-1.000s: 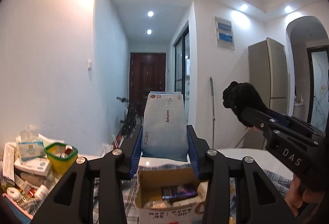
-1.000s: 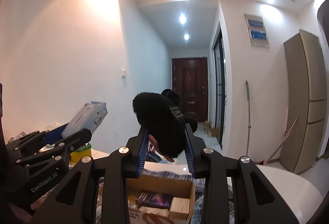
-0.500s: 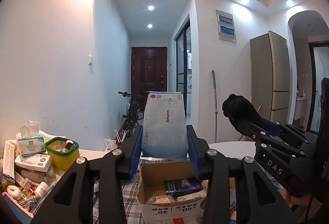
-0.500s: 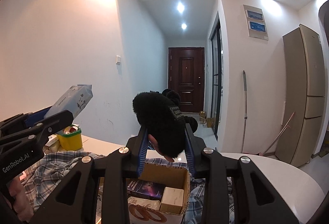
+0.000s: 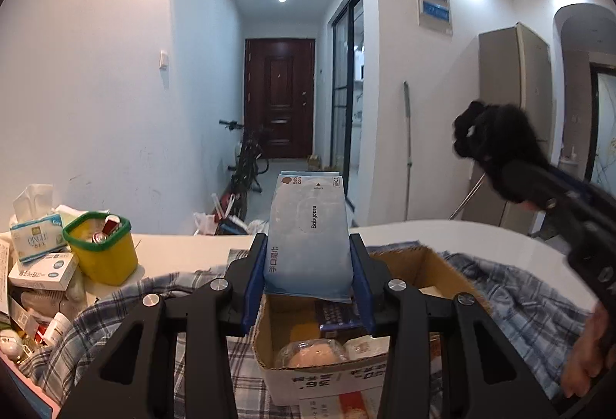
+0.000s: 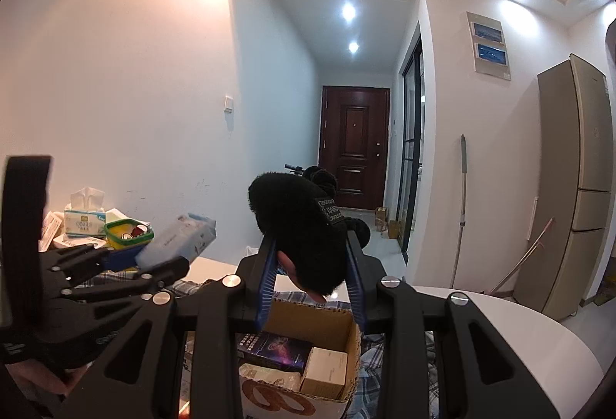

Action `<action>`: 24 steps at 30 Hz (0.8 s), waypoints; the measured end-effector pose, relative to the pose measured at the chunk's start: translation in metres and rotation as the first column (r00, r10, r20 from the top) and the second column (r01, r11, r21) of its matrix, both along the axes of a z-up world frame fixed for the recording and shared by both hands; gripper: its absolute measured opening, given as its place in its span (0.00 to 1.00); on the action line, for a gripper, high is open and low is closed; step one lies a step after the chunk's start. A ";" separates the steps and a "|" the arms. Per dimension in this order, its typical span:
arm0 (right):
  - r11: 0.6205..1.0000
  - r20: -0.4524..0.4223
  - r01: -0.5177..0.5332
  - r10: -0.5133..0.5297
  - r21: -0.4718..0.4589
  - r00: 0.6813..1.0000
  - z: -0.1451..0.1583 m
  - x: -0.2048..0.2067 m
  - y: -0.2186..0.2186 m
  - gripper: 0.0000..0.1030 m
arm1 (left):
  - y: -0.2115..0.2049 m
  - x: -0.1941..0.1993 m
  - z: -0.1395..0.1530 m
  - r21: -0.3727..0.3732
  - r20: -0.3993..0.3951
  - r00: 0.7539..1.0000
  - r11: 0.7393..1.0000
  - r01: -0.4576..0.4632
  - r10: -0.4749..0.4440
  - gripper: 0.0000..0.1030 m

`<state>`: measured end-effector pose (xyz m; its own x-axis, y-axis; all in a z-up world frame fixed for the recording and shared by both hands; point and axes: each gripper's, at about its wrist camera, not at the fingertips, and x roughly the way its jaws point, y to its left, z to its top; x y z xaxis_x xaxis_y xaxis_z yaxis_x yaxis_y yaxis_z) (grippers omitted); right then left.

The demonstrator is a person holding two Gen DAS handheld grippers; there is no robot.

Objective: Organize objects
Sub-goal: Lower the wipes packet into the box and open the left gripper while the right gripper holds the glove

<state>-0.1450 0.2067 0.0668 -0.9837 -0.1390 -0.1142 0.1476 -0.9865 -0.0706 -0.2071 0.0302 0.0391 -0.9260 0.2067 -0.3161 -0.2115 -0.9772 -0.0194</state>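
My left gripper [image 5: 308, 257] is shut on a pale blue pack of wet wipes [image 5: 310, 238], held upright just above an open cardboard box [image 5: 327, 369]. The box holds a dark purple packet, a plastic-wrapped food item and small cartons. My right gripper [image 6: 312, 261] is shut on a black fuzzy hat [image 6: 300, 230], held over the same box [image 6: 308, 361]. The right gripper with the hat also shows at the right of the left wrist view [image 5: 496, 149]. The left gripper with the wipes shows at the left of the right wrist view [image 6: 177, 240].
A plaid cloth [image 5: 519, 296] lies under the box on a white table [image 5: 462, 230]. At the left stand a yellow tub with a green rim [image 5: 100, 249], a tissue box [image 5: 36, 234] and several small cartons and bottles. A hallway and fridge lie beyond.
Both grippers have tilted and moved down toward the box with their loads still held. The right gripper with the hat has shifted right and nearer in the left view.
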 end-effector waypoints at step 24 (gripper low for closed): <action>1.000 0.101 0.002 -0.003 0.007 0.995 -0.025 -0.021 0.006 0.31 | 0.005 -0.038 -0.038 0.068 0.267 0.961 0.996 0.052 -0.069 0.42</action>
